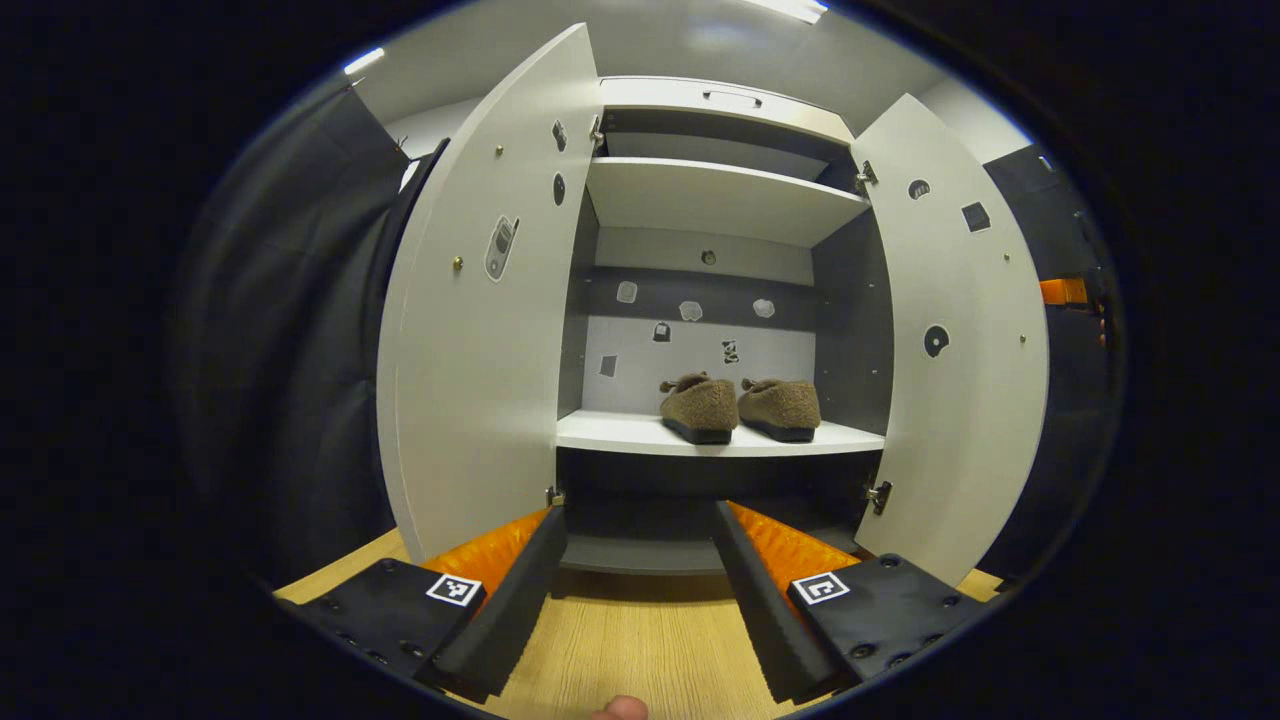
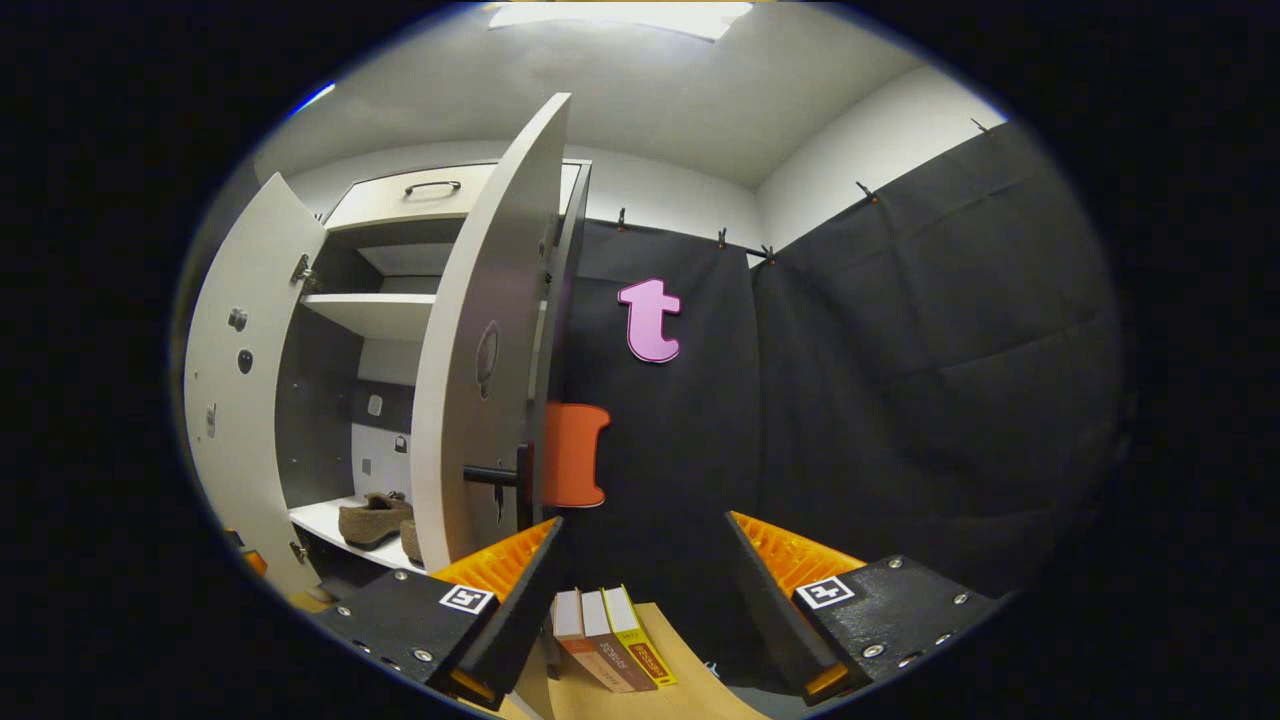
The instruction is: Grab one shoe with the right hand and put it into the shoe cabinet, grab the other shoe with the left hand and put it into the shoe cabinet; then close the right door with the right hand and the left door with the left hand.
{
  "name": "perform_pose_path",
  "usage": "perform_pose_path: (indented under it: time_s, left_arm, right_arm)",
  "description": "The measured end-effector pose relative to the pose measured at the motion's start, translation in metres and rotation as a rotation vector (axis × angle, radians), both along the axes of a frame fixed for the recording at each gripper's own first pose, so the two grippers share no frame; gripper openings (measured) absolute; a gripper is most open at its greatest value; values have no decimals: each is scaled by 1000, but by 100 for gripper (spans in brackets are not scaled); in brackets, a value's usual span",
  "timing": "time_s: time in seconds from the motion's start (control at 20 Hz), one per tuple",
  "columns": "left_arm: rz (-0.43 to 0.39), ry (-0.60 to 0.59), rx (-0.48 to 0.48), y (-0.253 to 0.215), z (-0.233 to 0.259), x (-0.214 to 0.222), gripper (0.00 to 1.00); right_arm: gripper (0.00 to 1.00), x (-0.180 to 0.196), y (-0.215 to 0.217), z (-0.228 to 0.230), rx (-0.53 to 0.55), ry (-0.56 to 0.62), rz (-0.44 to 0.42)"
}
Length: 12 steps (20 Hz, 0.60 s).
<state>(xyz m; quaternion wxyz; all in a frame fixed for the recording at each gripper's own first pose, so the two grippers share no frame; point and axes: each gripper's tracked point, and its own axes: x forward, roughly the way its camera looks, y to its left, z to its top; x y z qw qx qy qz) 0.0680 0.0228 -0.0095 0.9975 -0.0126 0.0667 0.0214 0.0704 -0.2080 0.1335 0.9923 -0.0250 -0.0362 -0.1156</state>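
Observation:
Two brown fuzzy shoes, one (image 1: 698,407) beside the other (image 1: 781,407), rest side by side on the white lower shelf (image 1: 620,433) of the shoe cabinet. Both doors stand wide: the left door (image 1: 470,320) and the right door (image 1: 955,340). My left gripper (image 1: 640,560) is open and holds nothing, drawn back in front of the cabinet over the wooden floor. My right gripper (image 2: 640,570) is open too, just right of the right door's outer edge (image 2: 480,340), near its dark handle (image 2: 495,477). A shoe (image 2: 372,519) shows inside from the right gripper view.
Black cloth walls stand to both sides of the cabinet. Three books (image 2: 610,640) lie on a wooden surface below my right gripper. An upper shelf (image 1: 715,195) and a top drawer (image 1: 730,100) sit above the shoes. A fingertip (image 1: 620,708) shows at the bottom edge.

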Motion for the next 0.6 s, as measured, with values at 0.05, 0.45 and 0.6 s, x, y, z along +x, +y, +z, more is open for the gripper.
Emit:
perform_pose_path:
  time_s: [0.05,0.45,0.6]
  left_arm:
    - [2,0,-1,1,0,1,97]
    - [-9,-6,-10,2,1,8,97]
    - [-20,-4,-10,1,0,8,95]
  right_arm:
    - [94,3,-1,1,-12,-4,-8]
    - [89,5,13,-3,47,-6,6]
    - [88,4,37,-3,50,8,46]
